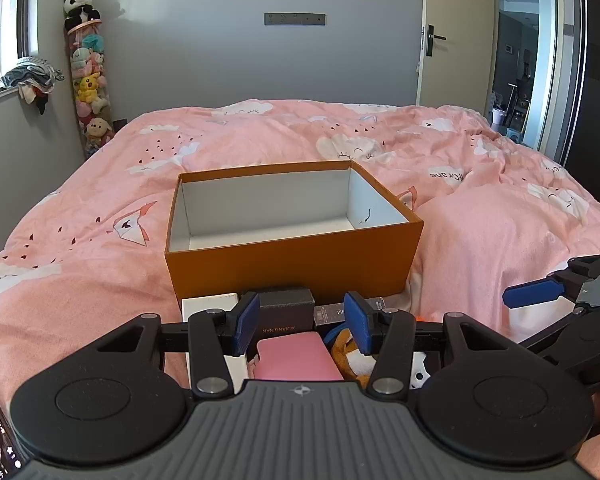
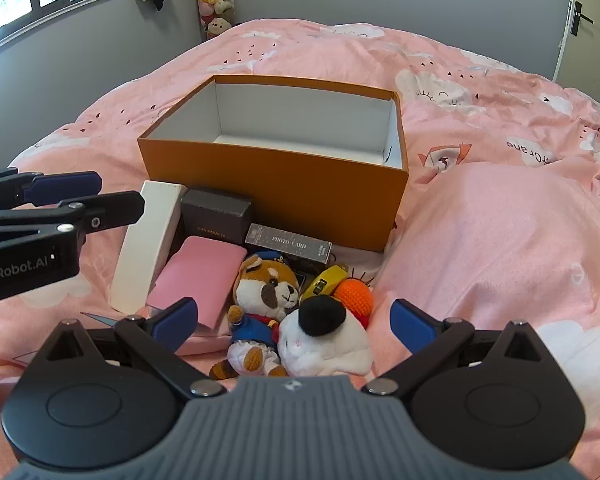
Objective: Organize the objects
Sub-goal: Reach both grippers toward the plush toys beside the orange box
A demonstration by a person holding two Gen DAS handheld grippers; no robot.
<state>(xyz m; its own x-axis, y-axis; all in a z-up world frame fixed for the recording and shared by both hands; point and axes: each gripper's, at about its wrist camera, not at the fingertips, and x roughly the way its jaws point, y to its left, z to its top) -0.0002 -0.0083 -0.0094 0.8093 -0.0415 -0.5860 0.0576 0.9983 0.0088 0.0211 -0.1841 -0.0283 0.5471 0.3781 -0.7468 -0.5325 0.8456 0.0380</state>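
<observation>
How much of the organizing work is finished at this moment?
Nothing looks done: the orange box is empty. Neither the left gripper nor the right gripper holds anything; both are open. Left: the white box, pink case, raccoon plush and white plush lie outside it.

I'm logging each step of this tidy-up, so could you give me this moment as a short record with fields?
setting: pink bedspread
container: orange box, open top, nothing seen inside
clutter before box: white box, dark box, pink case, photo card pack, red panda plush, white plush, orange crochet ball, yellow item
left claw: open, above the clutter
right claw: open, holding nothing
</observation>
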